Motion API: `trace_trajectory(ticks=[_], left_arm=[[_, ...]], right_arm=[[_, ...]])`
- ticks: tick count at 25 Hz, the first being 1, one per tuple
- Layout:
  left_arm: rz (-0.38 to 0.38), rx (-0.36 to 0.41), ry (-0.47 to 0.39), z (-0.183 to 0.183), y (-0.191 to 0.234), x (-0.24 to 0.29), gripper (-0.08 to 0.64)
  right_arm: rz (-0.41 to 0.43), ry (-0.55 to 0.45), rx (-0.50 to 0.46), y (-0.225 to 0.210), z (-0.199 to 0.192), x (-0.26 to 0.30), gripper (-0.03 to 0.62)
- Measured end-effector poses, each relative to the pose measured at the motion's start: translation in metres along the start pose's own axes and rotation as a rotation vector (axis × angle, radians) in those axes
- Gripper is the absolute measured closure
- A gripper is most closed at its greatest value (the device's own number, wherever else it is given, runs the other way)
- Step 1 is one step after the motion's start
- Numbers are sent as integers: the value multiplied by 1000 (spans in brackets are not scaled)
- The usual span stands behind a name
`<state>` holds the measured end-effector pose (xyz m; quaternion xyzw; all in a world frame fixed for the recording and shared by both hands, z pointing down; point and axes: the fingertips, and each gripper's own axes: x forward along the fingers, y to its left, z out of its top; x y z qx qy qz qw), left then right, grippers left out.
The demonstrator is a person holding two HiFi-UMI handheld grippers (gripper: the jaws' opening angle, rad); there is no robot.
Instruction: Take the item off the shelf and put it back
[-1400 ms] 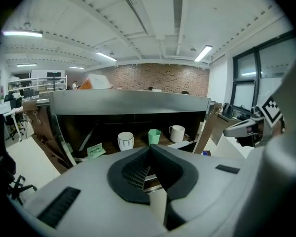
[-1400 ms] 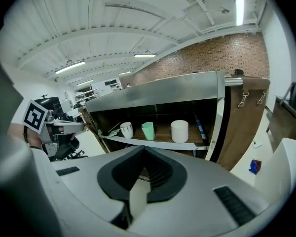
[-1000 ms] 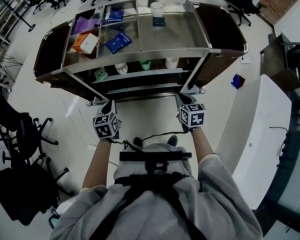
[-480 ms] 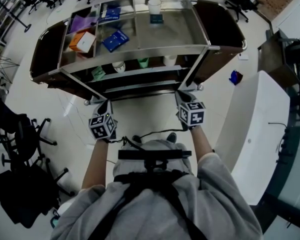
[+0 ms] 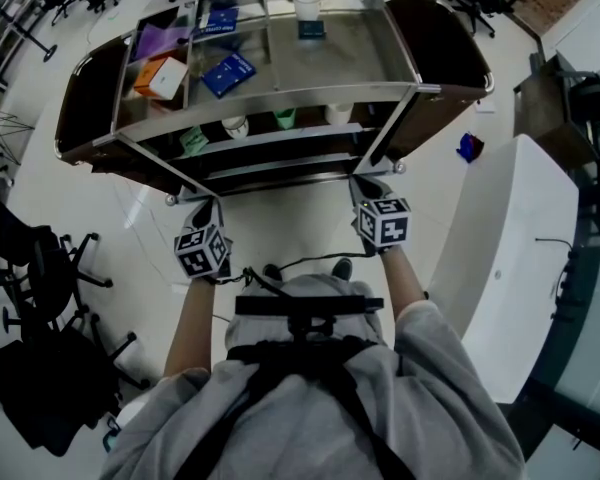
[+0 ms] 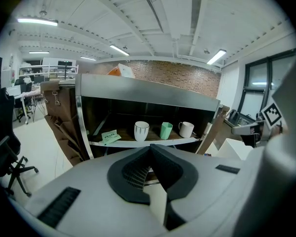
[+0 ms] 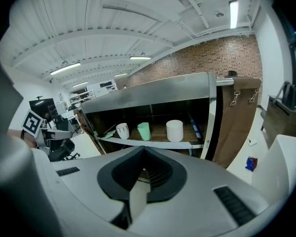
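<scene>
A steel shelf cart (image 5: 280, 93) stands in front of me. Its middle shelf carries a white striped cup (image 6: 141, 130), a green cup (image 6: 166, 130), a white mug (image 6: 186, 129) and a green card (image 6: 108, 137). The right gripper view shows the same white cup (image 7: 122, 130), green cup (image 7: 144, 131) and mug (image 7: 174, 131). My left gripper (image 5: 208, 210) and right gripper (image 5: 365, 186) hover side by side just short of the cart's front edge. Both are shut and hold nothing.
The cart's top holds an orange and white box (image 5: 160, 76), blue packs (image 5: 230, 71) and a white cup (image 5: 307, 5). Black office chairs (image 5: 50, 268) stand at the left and a white table (image 5: 510, 258) at the right. A blue object (image 5: 467, 148) lies on the floor.
The cart sits slightly higher in the head view than a second ago. The left gripper has drifted a little left. Both grippers stay shut and empty.
</scene>
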<state>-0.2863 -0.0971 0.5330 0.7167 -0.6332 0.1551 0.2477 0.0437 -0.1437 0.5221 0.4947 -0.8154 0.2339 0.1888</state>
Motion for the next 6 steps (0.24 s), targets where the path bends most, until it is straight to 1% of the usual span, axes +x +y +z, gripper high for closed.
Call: trace_trajectory(ticks=[6], left_arm=[[3, 1, -3, -1, 4, -1, 554]], right_arm=[[2, -21, -6, 3, 9, 0, 583]])
